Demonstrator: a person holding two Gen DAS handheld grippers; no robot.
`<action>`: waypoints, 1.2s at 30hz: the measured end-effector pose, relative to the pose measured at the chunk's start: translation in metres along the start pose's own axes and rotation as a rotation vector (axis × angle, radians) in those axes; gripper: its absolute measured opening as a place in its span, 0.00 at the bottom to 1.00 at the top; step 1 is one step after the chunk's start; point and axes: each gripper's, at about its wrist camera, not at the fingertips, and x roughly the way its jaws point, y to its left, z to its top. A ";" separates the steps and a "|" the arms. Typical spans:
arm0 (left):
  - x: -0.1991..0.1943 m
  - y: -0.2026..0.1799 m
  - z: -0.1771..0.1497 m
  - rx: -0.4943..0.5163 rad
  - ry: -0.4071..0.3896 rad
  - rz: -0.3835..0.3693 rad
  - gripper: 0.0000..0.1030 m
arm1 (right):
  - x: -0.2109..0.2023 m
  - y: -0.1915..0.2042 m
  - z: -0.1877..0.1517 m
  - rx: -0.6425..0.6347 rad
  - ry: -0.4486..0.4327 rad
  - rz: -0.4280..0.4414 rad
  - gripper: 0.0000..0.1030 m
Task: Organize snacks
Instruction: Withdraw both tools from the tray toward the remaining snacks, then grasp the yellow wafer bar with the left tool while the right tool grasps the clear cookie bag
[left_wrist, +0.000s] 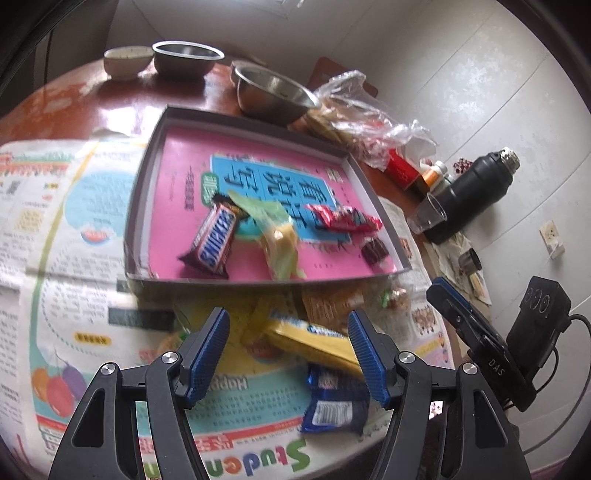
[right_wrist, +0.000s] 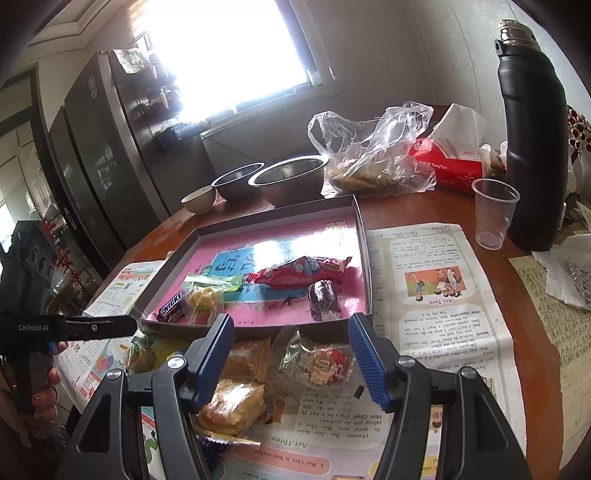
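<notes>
- Squinting at the loose snack pile in front of the tray (left_wrist: 147, 221): left view is blurry, so only a yellow wafer pack (left_wrist: 314, 338) and a blue packet (left_wrist: 334, 404) read clearly.
- Tray's front wall hides part of the Snickers bar (right_wrist: 171, 307) in the right view.
- Already inside the tray: Snickers, a green-yellow pack (left_wrist: 277, 236), red wrapper (left_wrist: 345, 218), small dark candy (left_wrist: 375, 251).
- Left claw (left_wrist: 288, 350) is wide open, holding nothing, hanging over the yellow wafer pack.
- Right claw (right_wrist: 291, 360) is wide open too, empty, above an orange cracker pack (right_wrist: 236, 404) and a clear-wrapped red-and-white candy (right_wrist: 325, 363) on the newspaper (right_wrist: 436, 332) covering the surface.
</notes>
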 end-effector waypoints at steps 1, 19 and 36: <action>0.001 0.000 -0.001 -0.001 0.010 -0.007 0.67 | -0.001 0.000 -0.001 -0.001 0.001 0.001 0.62; 0.027 -0.002 -0.020 -0.134 0.105 -0.094 0.66 | -0.003 0.000 -0.018 0.006 0.031 0.013 0.62; 0.050 -0.001 -0.023 -0.227 0.133 -0.102 0.66 | 0.028 -0.012 -0.029 0.062 0.090 -0.040 0.67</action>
